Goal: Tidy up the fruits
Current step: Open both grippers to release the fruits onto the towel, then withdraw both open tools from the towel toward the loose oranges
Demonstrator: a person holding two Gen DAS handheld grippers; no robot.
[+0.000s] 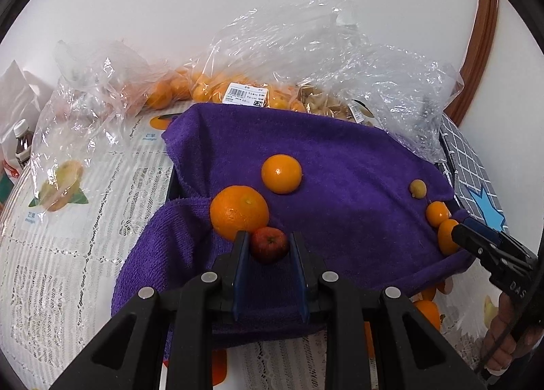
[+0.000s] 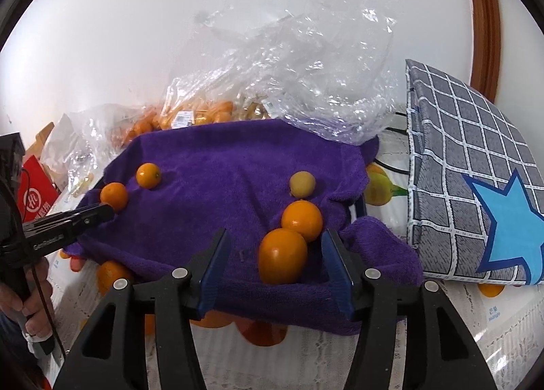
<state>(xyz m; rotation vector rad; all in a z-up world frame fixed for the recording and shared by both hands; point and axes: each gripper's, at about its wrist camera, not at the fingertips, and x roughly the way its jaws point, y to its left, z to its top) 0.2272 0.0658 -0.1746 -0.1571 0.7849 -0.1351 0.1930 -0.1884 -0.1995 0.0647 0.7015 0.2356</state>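
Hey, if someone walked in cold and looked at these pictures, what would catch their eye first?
Most likely the purple towel spread mid-table, dotted with loose oranges. At its near edge the left hand-held gripper is clamped on a small red fruit beside a big orange. Behind, crinkled clear plastic bags hold more oranges.

"7.26" on bag's price label (image 1: 245, 95), "DAS" on right claw (image 1: 476, 240)
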